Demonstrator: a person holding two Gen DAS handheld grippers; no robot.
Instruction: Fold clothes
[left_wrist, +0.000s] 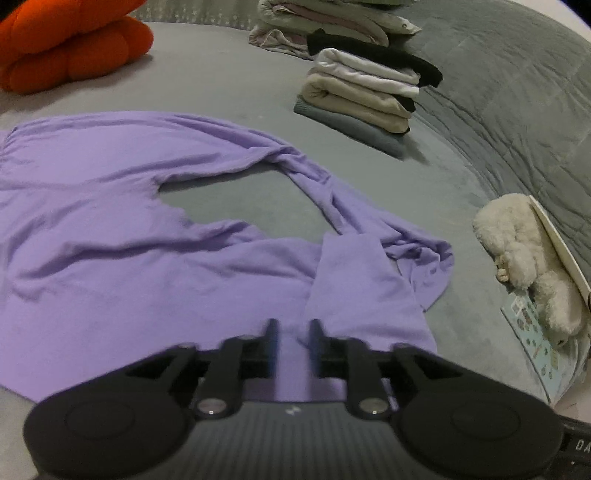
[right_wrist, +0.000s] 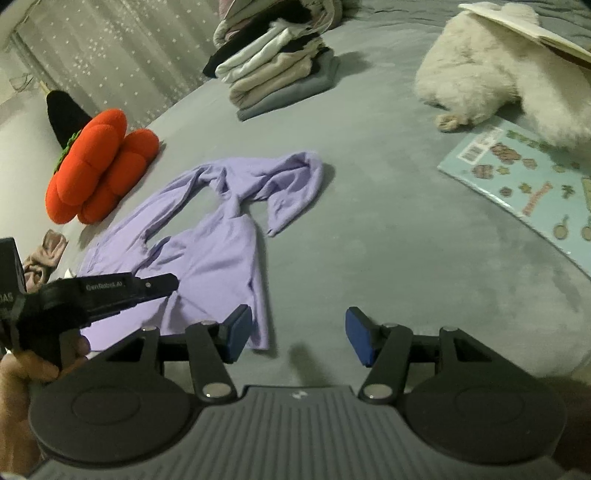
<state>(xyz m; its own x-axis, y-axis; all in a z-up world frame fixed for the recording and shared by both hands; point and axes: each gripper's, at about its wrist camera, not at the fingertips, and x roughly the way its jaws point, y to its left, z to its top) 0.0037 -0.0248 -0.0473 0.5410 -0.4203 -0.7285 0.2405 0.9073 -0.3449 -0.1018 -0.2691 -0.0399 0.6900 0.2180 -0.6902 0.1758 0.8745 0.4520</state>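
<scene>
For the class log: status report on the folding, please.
Left hand-held gripper open over purple top, nothing pinched. Right hand-held gripper open, empty. Top spread, sleeves twisted, unfolded. Nothing in the way.

Lilac garment (left_wrist: 110, 206) – orange cushion (left_wrist: 70, 48) – grey bedcover (right_wrist: 388, 240)

Left wrist view: rides the left gripper (left_wrist: 293, 328), faces down and forward across the bed (left_wrist: 229, 96), close over the purple garment (left_wrist: 110, 229).
Right wrist view: rides the right gripper (right_wrist: 297, 338), tilted down, set farther back over bare bed right of the garment.
Shared: the purple garment, folded stack (left_wrist: 362, 96), orange cushion (left_wrist: 70, 48), white plush toy (left_wrist: 524, 254), picture book (right_wrist: 524, 184).
Cross-sight: left gripper appears near left in the right view.
</scene>
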